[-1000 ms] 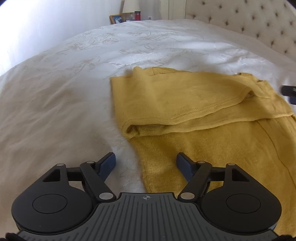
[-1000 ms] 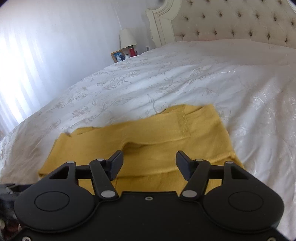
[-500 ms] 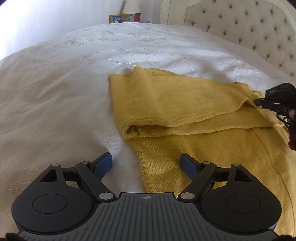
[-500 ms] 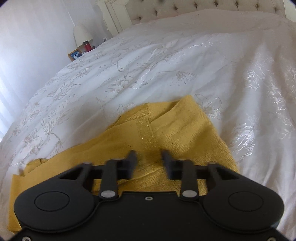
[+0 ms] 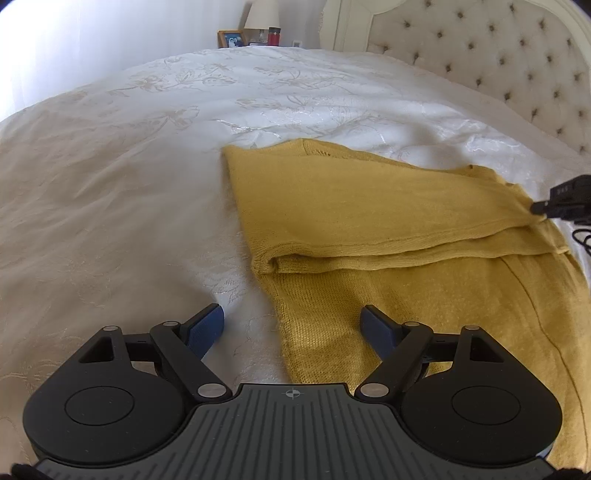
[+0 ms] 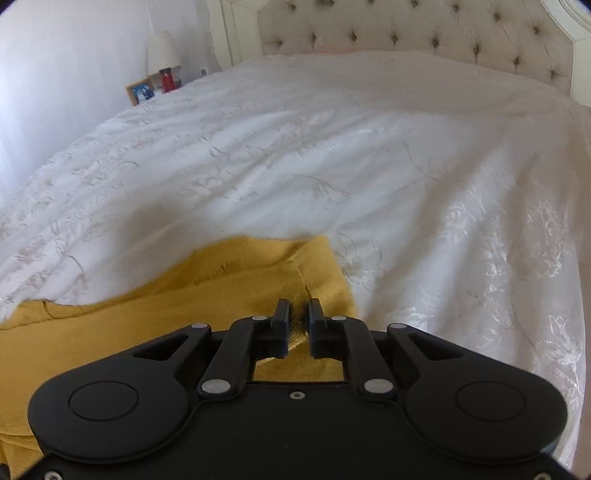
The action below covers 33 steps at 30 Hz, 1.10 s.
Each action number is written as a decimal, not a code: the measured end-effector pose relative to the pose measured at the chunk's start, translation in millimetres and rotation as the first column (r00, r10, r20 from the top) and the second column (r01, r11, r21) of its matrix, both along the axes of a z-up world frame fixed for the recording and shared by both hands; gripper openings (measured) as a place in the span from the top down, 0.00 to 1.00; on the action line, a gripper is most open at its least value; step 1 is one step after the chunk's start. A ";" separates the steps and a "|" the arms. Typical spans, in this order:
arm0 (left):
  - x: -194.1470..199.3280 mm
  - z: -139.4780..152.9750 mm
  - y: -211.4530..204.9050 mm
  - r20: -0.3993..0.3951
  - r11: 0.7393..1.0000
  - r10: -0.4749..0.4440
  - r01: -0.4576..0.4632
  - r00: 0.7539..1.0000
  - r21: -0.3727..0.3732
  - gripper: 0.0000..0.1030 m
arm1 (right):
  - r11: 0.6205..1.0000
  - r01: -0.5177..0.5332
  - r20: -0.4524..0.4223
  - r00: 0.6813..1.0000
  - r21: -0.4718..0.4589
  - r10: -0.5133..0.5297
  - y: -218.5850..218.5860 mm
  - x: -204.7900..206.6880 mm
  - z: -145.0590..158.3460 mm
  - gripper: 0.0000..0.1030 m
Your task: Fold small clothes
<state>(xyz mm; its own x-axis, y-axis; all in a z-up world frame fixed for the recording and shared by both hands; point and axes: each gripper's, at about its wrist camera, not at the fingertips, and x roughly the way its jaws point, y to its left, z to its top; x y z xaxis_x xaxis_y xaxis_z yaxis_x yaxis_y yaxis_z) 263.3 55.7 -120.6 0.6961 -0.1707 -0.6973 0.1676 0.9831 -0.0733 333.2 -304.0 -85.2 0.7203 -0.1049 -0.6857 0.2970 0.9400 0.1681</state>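
A mustard-yellow knitted garment (image 5: 388,229) lies partly folded on the white bedspread (image 5: 110,206), its far part doubled over the near part. My left gripper (image 5: 291,325) is open, low over the garment's near left edge, one finger over the bedspread and one over the cloth. My right gripper (image 6: 297,317) is shut on a pinch of the garment (image 6: 221,295) near its far right corner. The right gripper also shows in the left wrist view (image 5: 565,197) at the garment's right end.
A tufted headboard (image 6: 424,33) stands at the far end of the bed. A nightstand beyond the bed holds a lamp (image 6: 162,51), a picture frame (image 6: 140,90) and a red jar (image 6: 168,79). White bedspread (image 6: 406,166) surrounds the garment.
My right gripper has moved to the garment's right end and shut on the cloth. My left gripper has stayed open and shifted slightly by the near left edge.
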 end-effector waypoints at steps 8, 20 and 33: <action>-0.4 -3.0 -3.5 0.003 1.000 -0.017 0.017 1.000 0.016 0.17 | 0.999 -0.007 0.030 1.000 0.038 0.006 -5.8 -28.5 -3.8 0.49; -40.8 5.6 -4.1 -0.107 1.000 0.009 -0.008 0.994 0.005 0.17 | 0.991 -0.083 0.025 0.996 0.109 0.081 -24.8 -166.0 21.2 0.43; -151.9 4.6 -0.7 -0.291 1.000 0.021 -0.026 0.957 -0.012 0.17 | 0.969 -0.196 -0.037 0.978 0.150 0.203 -33.1 -282.6 10.6 0.33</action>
<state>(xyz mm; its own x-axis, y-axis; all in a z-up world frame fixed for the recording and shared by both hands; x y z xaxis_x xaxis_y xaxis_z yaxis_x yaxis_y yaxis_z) 111.4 55.0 -116.0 0.4678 -0.1694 -0.8675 0.1139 0.9848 -0.1309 50.6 -337.1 -74.6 0.6801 0.1402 -0.7196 0.1177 0.9479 0.2960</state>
